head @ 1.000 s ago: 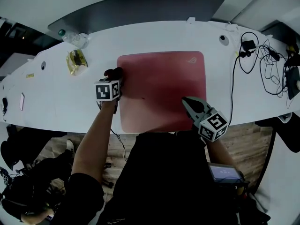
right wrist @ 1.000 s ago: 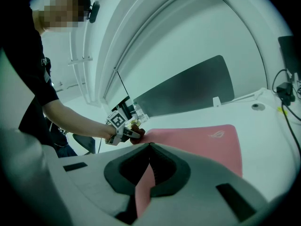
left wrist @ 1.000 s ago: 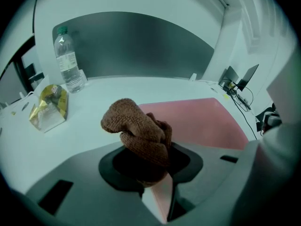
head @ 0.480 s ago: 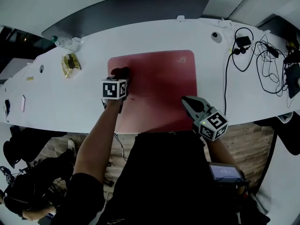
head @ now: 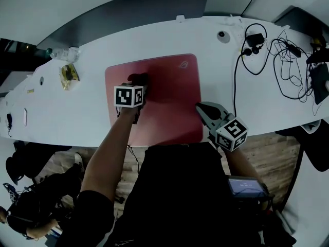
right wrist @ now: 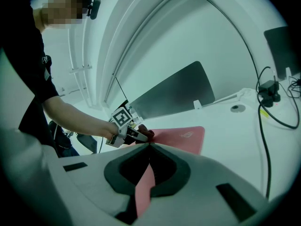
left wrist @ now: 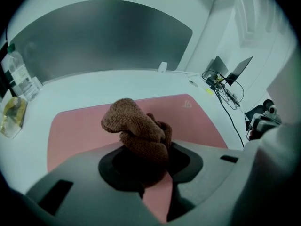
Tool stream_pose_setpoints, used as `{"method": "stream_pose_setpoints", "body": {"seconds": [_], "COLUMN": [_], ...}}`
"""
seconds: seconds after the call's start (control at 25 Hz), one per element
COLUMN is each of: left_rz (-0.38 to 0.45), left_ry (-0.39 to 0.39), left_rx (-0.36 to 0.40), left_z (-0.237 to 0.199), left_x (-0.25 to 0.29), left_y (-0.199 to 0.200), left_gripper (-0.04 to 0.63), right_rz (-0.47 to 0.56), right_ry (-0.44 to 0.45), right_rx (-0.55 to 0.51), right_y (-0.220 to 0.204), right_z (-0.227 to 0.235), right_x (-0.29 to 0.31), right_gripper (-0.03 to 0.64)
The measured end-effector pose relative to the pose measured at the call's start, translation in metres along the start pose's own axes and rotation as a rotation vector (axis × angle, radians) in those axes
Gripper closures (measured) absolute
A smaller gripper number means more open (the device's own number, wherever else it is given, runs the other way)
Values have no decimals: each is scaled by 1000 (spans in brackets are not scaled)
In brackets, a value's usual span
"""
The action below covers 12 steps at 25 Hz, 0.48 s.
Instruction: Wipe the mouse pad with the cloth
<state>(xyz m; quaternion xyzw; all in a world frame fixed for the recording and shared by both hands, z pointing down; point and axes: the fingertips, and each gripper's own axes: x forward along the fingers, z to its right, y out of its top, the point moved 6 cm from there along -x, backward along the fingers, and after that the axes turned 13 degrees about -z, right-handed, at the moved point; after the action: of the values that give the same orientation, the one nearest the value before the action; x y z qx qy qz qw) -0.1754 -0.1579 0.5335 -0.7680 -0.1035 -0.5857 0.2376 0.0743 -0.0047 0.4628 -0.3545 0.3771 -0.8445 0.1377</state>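
A red mouse pad (head: 164, 86) lies flat on the white table (head: 67, 112). My left gripper (head: 138, 86) is shut on a bunched brown cloth (left wrist: 136, 131), which sits on the pad's left-middle part (left wrist: 80, 126); the cloth (head: 139, 79) shows dark past the marker cube. My right gripper (head: 198, 107) is at the pad's right edge, jaws shut with the tips meeting (right wrist: 149, 144). A strip of the pad (right wrist: 181, 136) shows below and beyond them. Whether the tips press on the pad, I cannot tell.
Black cables and a plug (head: 277, 50) lie on the table's right end. A yellow packet (head: 67, 72) and a clear bottle (head: 61, 53) are at the far left. A grey curved panel (head: 128, 9) stands behind the table. The table's near edge runs just below the pad.
My left gripper has slid the cloth from the pad's left edge rightward onto the pad. The right gripper has stayed at the pad's right edge.
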Motion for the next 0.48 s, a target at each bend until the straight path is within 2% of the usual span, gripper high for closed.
{"method": "stream_pose_setpoints", "body": {"seconds": [0.48], "left_rz": [24], "left_ry": [-104], "left_rx": [-9], "left_z": [83], "left_x": [29], "left_y": [35], "left_gripper": [460], "right_rz": [-4], "right_ry": [24], "right_rx": [5], "right_y": [-5], "right_z": [42], "right_x": [-29], "right_gripper": [593]}}
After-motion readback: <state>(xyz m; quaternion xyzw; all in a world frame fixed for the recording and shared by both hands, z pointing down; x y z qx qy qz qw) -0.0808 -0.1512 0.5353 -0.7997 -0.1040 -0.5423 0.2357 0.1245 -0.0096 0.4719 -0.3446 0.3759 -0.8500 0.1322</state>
